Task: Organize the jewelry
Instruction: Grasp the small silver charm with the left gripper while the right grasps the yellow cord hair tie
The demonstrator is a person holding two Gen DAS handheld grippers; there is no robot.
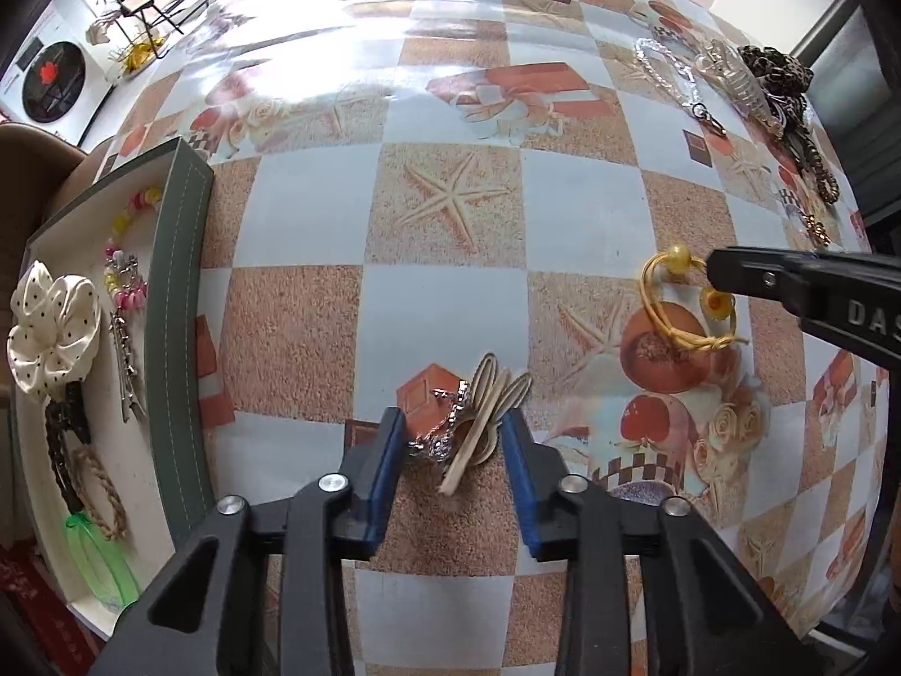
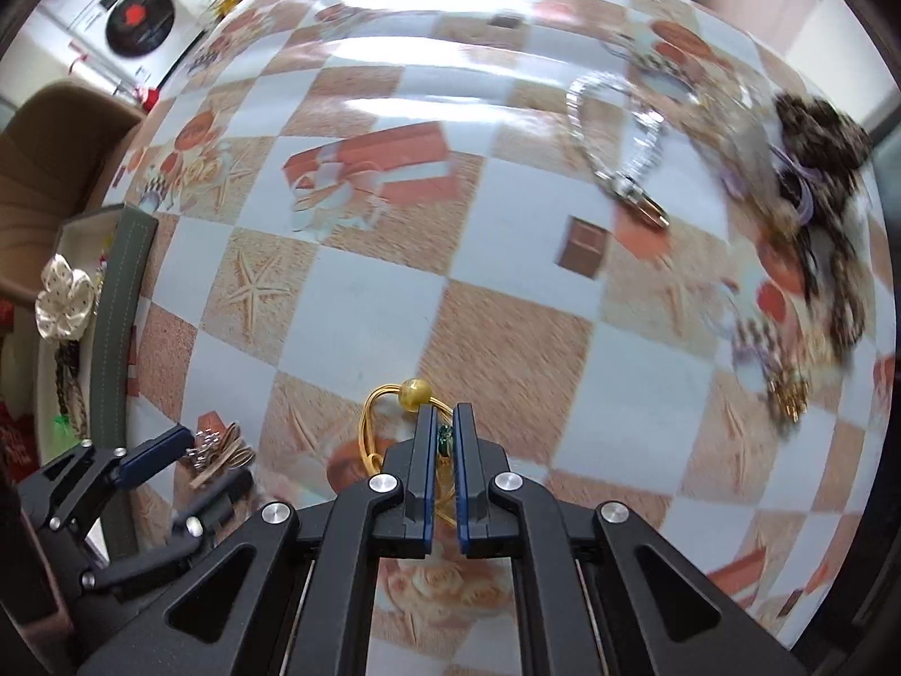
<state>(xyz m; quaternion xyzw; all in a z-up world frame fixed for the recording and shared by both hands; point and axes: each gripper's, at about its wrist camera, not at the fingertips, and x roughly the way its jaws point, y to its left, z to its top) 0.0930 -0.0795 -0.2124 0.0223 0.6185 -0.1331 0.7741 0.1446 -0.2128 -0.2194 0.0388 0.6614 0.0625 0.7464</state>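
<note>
Straddling a beige hair clip (image 1: 484, 422), the left gripper (image 1: 453, 439) stands apart; the tray (image 1: 180, 304) sits at the table's left edge. From the right wrist, the right gripper (image 2: 445, 439) is clamped on a yellow beaded cord (image 2: 394, 411); a jewelry heap (image 2: 811, 214) crowds the table's far right edge.

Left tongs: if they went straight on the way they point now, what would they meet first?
The left tongs straddle a beige bow hair clip with silver trim, so going on they would likely press onto that clip, then the tablecloth beneath. Whether the pads already touch it is unclear.
</note>
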